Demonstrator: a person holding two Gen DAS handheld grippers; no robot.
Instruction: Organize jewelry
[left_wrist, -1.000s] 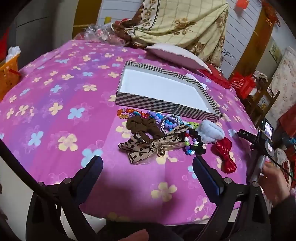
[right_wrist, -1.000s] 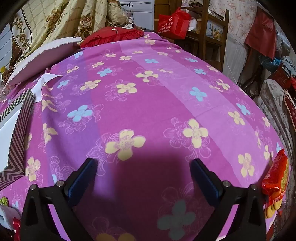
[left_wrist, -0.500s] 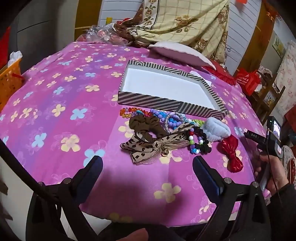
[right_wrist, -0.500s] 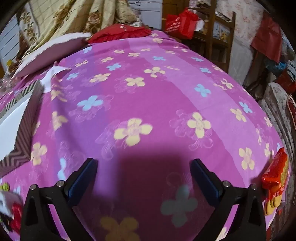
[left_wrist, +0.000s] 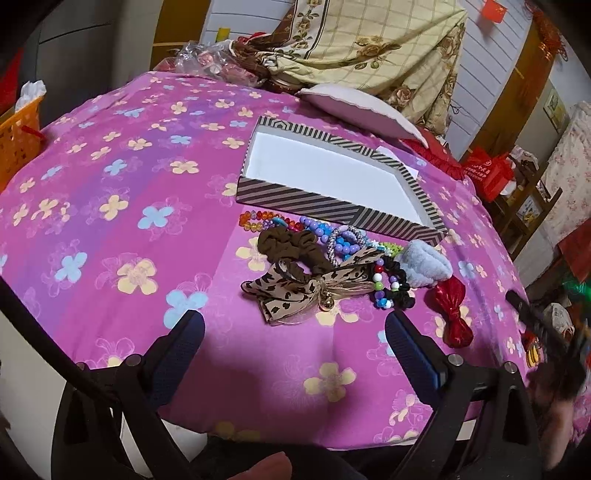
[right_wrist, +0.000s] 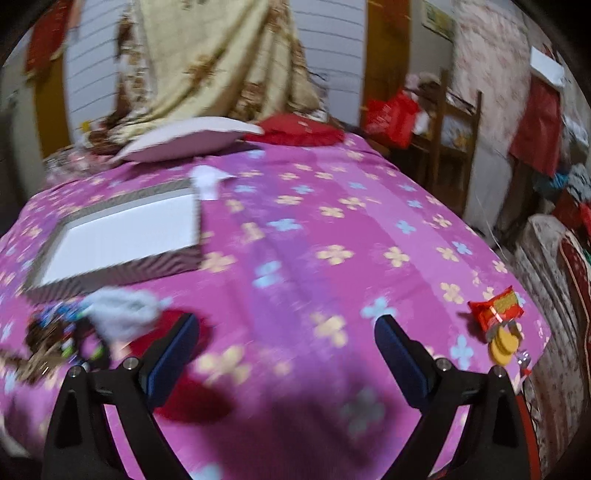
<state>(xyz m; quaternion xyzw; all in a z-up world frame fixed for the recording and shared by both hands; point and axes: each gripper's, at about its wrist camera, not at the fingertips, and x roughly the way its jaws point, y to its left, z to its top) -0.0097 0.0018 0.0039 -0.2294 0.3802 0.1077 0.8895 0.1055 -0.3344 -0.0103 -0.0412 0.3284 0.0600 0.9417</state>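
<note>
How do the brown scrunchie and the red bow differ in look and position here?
The brown scrunchie is matte, ruffled fabric in a ring; the red bow is shiny and pinched at the middle. The scrunchie lies in the pile, touching the leopard bow; the red bow lies apart at the right end. Both lie outside the striped box.

Black grippers — blue pads (silver screws)

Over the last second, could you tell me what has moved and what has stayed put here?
The right gripper has swung left: its view, earlier mostly bare cloth, now takes in the striped box and the pile of accessories, blurred by motion. The left gripper has barely shifted. Both stay open and empty; nothing was grasped. The leopard bow and red bow lie where they were.
</note>
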